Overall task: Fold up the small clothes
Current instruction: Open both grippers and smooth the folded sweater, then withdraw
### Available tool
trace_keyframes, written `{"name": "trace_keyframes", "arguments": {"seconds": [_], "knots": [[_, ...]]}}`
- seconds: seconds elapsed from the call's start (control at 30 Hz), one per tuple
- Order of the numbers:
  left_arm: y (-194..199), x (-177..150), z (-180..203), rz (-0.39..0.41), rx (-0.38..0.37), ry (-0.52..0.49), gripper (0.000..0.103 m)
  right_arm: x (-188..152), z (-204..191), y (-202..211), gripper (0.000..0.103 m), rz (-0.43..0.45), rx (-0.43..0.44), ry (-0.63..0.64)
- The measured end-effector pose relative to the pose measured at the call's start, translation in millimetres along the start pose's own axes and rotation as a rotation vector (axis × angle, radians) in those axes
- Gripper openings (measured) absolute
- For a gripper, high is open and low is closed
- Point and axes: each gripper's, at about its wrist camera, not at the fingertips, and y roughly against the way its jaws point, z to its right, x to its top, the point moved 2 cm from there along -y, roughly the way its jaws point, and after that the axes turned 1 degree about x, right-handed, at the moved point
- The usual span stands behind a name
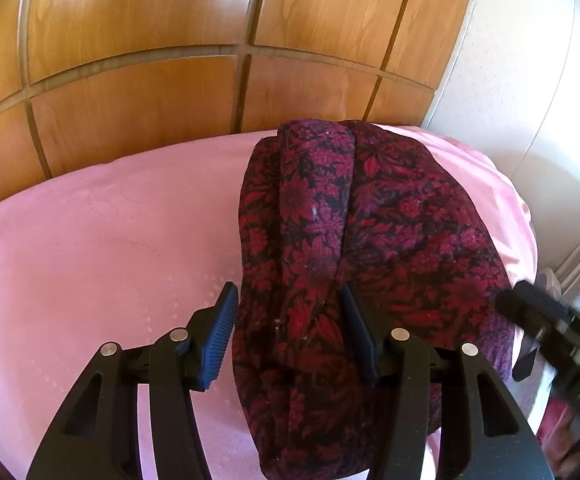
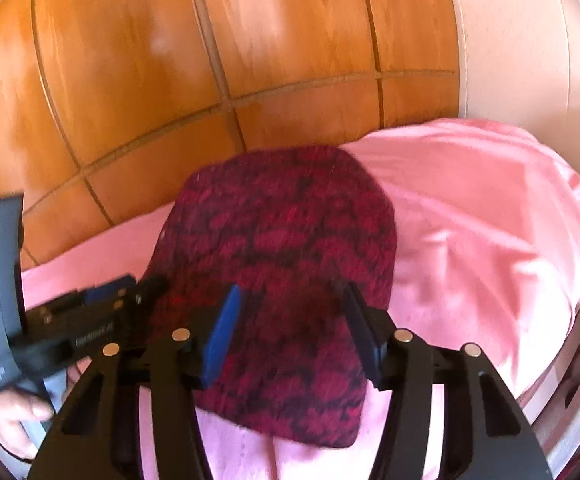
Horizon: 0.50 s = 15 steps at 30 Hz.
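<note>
Viewing along my spread left gripper (image 1: 287, 330), the folded cloth (image 1: 354, 264) runs lengthwise away toward the panelling (image 1: 137, 120). My right gripper (image 2: 292, 330) is likewise spread, holding nothing.

Left gripper (image 1: 287, 312) occupies the lower centre of the frame, jaws spread apart, nothing clamped between them. A folded floral garment (image 1: 354, 264), dark red and purple, lies on a pink bedsheet (image 1: 101, 240), running from centre to lower centre. The right gripper (image 1: 554, 340) appears blurred at the right edge. Wooden panelling (image 1: 149, 60) fills the upper frame.
</note>
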Motion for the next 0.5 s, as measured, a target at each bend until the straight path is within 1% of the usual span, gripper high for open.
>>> {"name": "trace_keyframes", "arguments": {"seconds": [0.1, 0.13, 0.23, 0.5], "knots": [[-1, -3, -1, -0.001, 0.001, -0.004, 0.052, -6, -5, -9, 0.055, -0.002, -0.052, 0.031], [-2, -2, -1, 0.002, 0.001, -0.004, 0.052, -5, -6, -11, 0.057, 0.002, -0.055, 0.03], [-1, -3, -1, 0.007, -0.001, -0.001, 0.052, -3, -8, -17, 0.059, 0.012, -0.067, 0.028], [5, -4, -4, 0.024, -0.014, 0.013, 0.052, -3, -7, -14, 0.06, 0.013, -0.08, 0.024]]}}
